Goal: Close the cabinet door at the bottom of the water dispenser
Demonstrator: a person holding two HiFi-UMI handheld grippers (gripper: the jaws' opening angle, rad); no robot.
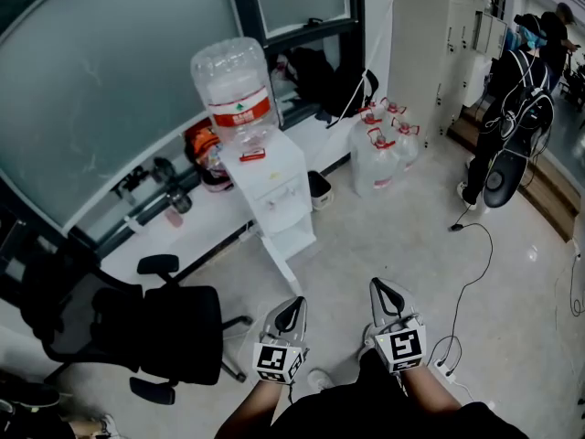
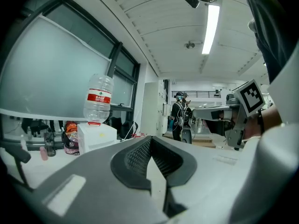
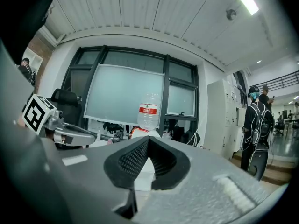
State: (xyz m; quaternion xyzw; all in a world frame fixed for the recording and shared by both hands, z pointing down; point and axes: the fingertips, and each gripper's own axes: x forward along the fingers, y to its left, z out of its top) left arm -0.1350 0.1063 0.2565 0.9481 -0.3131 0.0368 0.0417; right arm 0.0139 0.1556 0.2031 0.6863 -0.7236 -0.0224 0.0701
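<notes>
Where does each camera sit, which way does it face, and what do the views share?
Head view: on the person's head, looking steeply down at the water dispenser; left gripper, right gripper and forearms show.
Left gripper view: on the left gripper, along its shut jaws; water dispenser at left, right gripper at right.
Right gripper view: on the right gripper, facing the water dispenser; left gripper at left.
Shared: all three show the water dispenser.

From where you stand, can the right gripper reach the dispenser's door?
Probably not yet: the right gripper is held back, the door well ahead. Only floor lies between, so a step should do.
</notes>
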